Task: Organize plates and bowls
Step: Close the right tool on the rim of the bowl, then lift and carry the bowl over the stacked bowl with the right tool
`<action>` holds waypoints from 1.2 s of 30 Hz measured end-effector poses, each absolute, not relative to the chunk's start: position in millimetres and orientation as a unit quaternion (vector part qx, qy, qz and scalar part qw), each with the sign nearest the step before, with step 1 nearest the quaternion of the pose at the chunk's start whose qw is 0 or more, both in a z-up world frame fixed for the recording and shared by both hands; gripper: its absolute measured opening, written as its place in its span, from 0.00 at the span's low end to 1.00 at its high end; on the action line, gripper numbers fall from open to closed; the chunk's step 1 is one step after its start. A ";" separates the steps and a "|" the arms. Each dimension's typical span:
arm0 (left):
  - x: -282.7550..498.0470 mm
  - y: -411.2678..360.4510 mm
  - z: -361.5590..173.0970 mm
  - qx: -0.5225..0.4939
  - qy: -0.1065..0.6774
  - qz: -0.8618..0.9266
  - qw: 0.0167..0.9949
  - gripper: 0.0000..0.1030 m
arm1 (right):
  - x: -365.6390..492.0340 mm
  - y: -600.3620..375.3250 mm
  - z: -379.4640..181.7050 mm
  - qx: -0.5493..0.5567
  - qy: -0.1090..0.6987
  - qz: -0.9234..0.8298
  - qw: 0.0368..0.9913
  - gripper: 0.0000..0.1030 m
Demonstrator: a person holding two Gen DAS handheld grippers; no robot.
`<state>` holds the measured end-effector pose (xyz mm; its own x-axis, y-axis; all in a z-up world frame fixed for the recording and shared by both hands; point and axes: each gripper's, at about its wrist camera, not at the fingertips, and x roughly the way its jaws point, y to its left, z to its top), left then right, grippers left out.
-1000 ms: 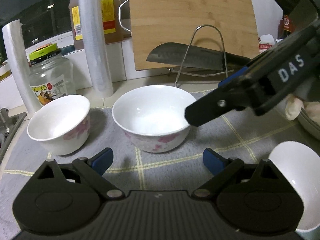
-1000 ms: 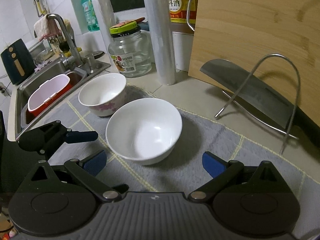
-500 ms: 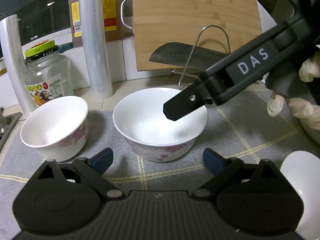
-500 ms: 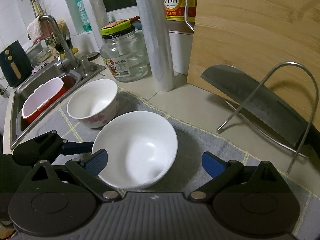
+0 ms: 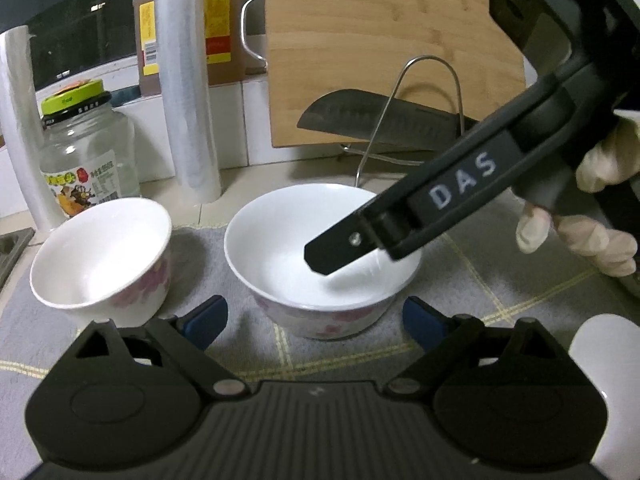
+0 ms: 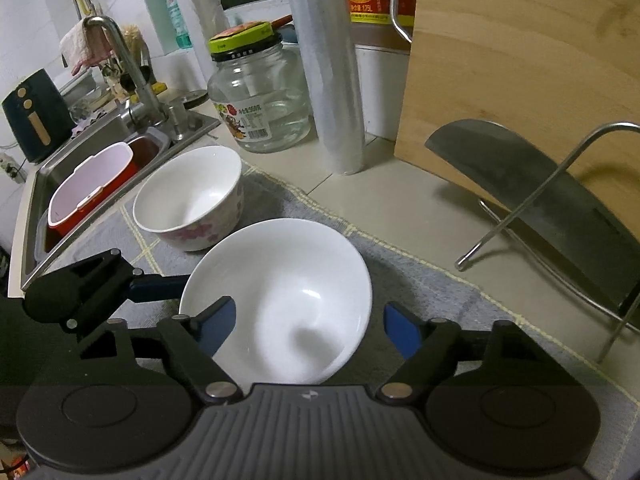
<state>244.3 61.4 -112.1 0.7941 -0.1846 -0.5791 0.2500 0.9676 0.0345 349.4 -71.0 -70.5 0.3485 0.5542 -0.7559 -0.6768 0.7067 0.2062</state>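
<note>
While both claws work over the mat (image 5: 460, 280), I list what stands there.

Item, big bowl (image 5: 280, 240): white, pink flowers outside, upright at mid-mat, directly ahead of my left claw (image 5: 314, 318).

Item, small bowl (image 5: 100, 256): same pattern, upright, just beside the big one on its sink side, not touching it.

Item, white dish (image 5: 608, 360): only an edge shows at the far right; type cannot be told.

Item, left claw: spread. Its jaws have just been closing a little, with the big bowl's near side between the tips; no pad presses.

Item, right claw (image 6: 308, 332): held in my gloved hand (image 5: 592, 208), spread. One finger dips inside the big bowl, the other stands outside its rim with mat showing between. Its jaws have just been closing, bowl wall between them, not pinched.

Item, behind the mat: jar (image 5: 86, 160), film roll (image 5: 184, 80), board (image 5: 380, 40), knife (image 5: 380, 124) on a wire rack (image 5: 432, 60).
</note>
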 end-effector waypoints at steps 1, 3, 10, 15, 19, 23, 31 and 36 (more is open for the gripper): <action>244.5 61.1 -111.3 0.055 0.297 -0.116 0.946 0.90 | 349.8 -70.8 -70.5 -0.070 0.429 0.376 0.818 0.81; 245.3 60.5 -109.5 0.056 0.292 -0.120 0.947 0.89 | 351.3 -70.1 -70.1 -0.068 0.428 0.378 0.818 0.80; 248.6 58.9 -108.6 0.063 0.286 -0.129 0.947 0.85 | 352.9 -66.8 -68.0 -0.071 0.424 0.382 0.818 0.72; 249.9 59.6 -108.7 0.064 0.286 -0.131 0.947 0.85 | 352.0 -66.2 -67.3 -0.075 0.425 0.379 0.818 0.70; 249.8 59.1 -108.0 0.065 0.289 -0.133 0.946 0.85 | 351.2 -66.5 -67.0 -0.075 0.425 0.378 0.819 0.70; 247.9 57.9 -107.3 0.067 0.290 -0.133 0.945 0.85 | 347.9 -65.8 -65.3 -0.080 0.425 0.378 0.819 0.70; 236.3 55.6 -99.7 0.075 0.289 -0.138 0.944 0.85 | 334.2 -69.2 -58.3 -0.082 0.421 0.377 0.821 0.70; 223.5 52.3 -92.1 0.084 0.286 -0.145 0.944 0.85 | 321.8 -75.0 -51.4 -0.084 0.417 0.379 0.822 0.71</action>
<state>223.5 52.3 -92.1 0.7948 -0.2261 -0.5632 0.3219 0.9438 0.0754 321.8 -75.0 -51.4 0.3647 0.5535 -0.7487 -0.6930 0.6984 0.1788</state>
